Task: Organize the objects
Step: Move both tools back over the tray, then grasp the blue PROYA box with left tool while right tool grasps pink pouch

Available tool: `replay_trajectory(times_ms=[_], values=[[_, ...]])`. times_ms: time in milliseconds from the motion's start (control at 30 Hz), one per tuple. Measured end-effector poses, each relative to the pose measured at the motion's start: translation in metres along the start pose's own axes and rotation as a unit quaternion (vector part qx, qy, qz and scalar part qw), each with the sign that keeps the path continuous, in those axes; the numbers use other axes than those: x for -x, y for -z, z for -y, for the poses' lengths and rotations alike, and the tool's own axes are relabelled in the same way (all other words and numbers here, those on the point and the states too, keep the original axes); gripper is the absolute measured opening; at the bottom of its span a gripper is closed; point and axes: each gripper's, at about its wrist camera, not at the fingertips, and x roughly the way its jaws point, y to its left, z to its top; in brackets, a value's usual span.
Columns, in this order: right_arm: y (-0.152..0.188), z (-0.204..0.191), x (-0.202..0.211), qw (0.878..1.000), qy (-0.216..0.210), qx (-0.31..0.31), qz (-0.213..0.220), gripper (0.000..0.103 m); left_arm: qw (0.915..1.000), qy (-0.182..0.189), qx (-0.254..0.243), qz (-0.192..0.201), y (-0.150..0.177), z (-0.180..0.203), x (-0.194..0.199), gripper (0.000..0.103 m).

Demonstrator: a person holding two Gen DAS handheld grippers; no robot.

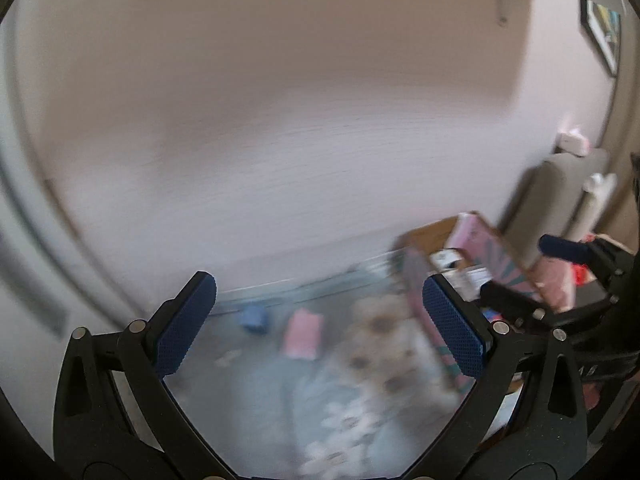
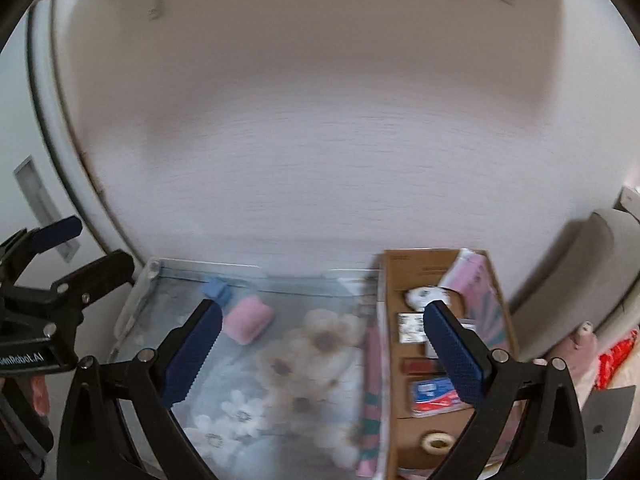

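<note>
A table with a flower-print cover (image 2: 280,360) stands against a pale wall. A pink block (image 2: 248,318) and a small blue block (image 2: 216,290) lie on it near the back; both also show blurred in the left wrist view, pink block (image 1: 303,332), blue block (image 1: 253,317). A cardboard box (image 2: 400,268) at the table's right holds a tape roll (image 2: 436,442), a blue-red packet (image 2: 432,394) and small cards. My left gripper (image 1: 320,320) is open and empty above the table. My right gripper (image 2: 322,348) is open and empty, above the cover and box edge.
The cardboard box also shows at the right of the left wrist view (image 1: 432,236). A grey padded chair (image 2: 580,272) stands right of the table. A white door with a recessed handle (image 2: 40,200) is at the left. Red and pink items (image 2: 616,356) lie at the far right.
</note>
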Motion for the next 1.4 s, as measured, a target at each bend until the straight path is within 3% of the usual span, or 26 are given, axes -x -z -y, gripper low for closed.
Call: replay_trajectory(times_ms=[100,300,567,833,1167,1400], values=[[0.009,-0.014,-0.001,1.000,-0.012,0.009,0.001,0.101,0.9995,-0.028,0.017,-0.003,0.018,-0.020,0.014,0.103],[0.019,-0.032,0.000,0.999,-0.032,0.027,0.004,0.101,0.9978,-0.046,0.047,-0.013,0.049,-0.043,0.026,0.103],[0.023,-0.040,-0.001,0.998,-0.048,0.038,0.014,0.101,0.9959,-0.041,0.076,-0.028,0.067,-0.065,0.021,0.103],[0.028,-0.045,-0.025,0.998,-0.051,0.037,-0.007,0.101,0.9944,-0.026,0.085,-0.057,0.071,-0.082,-0.001,0.103],[0.054,-0.066,-0.103,0.998,-0.047,0.029,-0.031,0.101,0.9935,0.002,0.071,-0.089,0.071,-0.101,-0.084,0.102],[0.066,-0.095,-0.185,0.998,-0.026,0.023,-0.044,0.100,0.9915,0.033,0.035,-0.121,0.084,-0.106,-0.188,0.084]])
